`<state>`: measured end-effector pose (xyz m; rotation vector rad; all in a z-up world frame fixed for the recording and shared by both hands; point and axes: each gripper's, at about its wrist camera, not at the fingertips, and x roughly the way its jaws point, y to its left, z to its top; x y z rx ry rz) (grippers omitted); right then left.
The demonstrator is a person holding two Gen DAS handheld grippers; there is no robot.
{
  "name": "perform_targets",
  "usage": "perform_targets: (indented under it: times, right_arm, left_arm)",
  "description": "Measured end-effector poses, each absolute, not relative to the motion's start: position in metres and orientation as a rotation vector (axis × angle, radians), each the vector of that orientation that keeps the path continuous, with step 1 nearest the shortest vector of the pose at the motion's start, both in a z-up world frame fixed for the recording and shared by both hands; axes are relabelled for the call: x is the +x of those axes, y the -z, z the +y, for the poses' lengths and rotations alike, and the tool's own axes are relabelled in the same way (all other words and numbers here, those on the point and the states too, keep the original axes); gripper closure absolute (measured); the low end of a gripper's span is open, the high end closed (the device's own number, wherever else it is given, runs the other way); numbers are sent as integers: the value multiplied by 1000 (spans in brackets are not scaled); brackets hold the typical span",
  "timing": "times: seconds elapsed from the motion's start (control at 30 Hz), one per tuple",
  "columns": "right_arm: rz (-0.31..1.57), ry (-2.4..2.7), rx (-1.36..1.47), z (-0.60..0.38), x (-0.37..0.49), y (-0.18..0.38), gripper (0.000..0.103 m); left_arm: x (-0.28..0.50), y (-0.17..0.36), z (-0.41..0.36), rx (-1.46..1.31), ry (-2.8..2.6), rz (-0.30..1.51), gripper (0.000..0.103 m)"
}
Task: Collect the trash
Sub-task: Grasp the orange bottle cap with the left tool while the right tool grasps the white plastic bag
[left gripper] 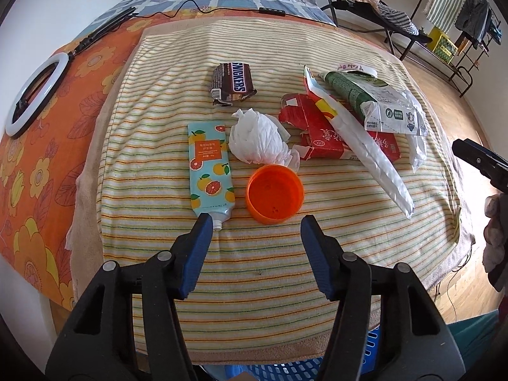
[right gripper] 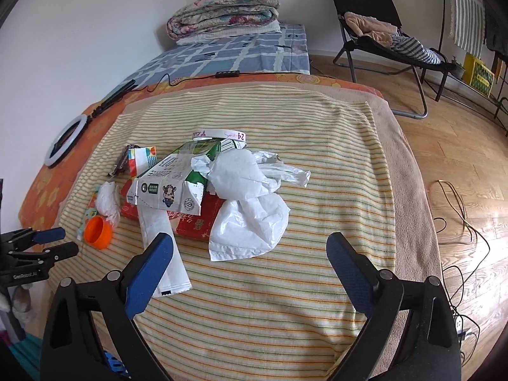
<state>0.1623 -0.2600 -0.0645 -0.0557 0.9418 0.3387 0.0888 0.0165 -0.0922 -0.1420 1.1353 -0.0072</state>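
- The trash lies scattered on a yellow-striped towel (left gripper: 260,273): a shallow round orange plastic cap (left gripper: 275,193) lying open side up, a crumpled white tissue wad (left gripper: 258,138) just behind it, and a flattened fruit-printed pale blue tube (left gripper: 211,168) lying to its left.
- Further back lies a brown Snickers wrapper (left gripper: 233,83); to the right a torn red cardboard box (left gripper: 320,133) sits under a long white plastic sleeve (left gripper: 365,152) and a crushed milk carton (right gripper: 168,187).
- A crumpled white plastic bag (right gripper: 250,209) lies beside that pile.
- The left gripper (left gripper: 256,222) tilts steeply down, jaws partly apart and empty, just short of the cap; its left finger overlaps the tube's neck.
- The right gripper (right gripper: 250,244) angles down, jaws spread wide and empty, before the bag.
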Motion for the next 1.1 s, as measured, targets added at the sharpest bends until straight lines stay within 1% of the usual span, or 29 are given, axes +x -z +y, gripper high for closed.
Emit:
perform_targets:
  times: [0.07, 0.5, 0.57, 0.6, 0.73, 0.83, 0.93, 1.0, 1.03, 1.07, 1.1]
  right_arm:
    - [955, -339, -54, -262, 170, 69, 9]
    - [1034, -357, -22, -257, 200, 98, 9]
    - [1041, -354, -14, -255, 205, 101, 9]
    - [1044, -353, -6, -255, 208, 102, 9]
    - [1048, -347, 28, -253, 217, 104, 9]
    - [1048, -338, 24, -252, 224, 108, 15]
    - [1065, -336, 29, -251, 230, 116, 23]
    - [1084, -358, 52, -252, 232, 120, 41]
    - [1083, -368, 66, -252, 232, 120, 43]
    - [1078, -375, 70, -252, 232, 119, 48]
    - [1074, -384, 67, -252, 231, 117, 58]
  left_arm:
    - [95, 96, 17, -145, 9, 1145, 43]
    - [121, 116, 1, -68, 16, 1180, 43]
    - [124, 118, 0, -63, 22, 1182, 49]
    - [124, 120, -1, -62, 27, 1185, 54]
    - [125, 121, -2, -63, 35, 1183, 55]
    - [126, 120, -1, -77, 41, 1180, 55]
    - [126, 121, 0, -76, 45, 1178, 55]
    - [125, 120, -1, -75, 46, 1174, 55]
    - [124, 119, 0, -74, 46, 1171, 55]
    - [123, 118, 0, -75, 44, 1167, 55]
    - [123, 117, 1, -75, 44, 1164, 55]
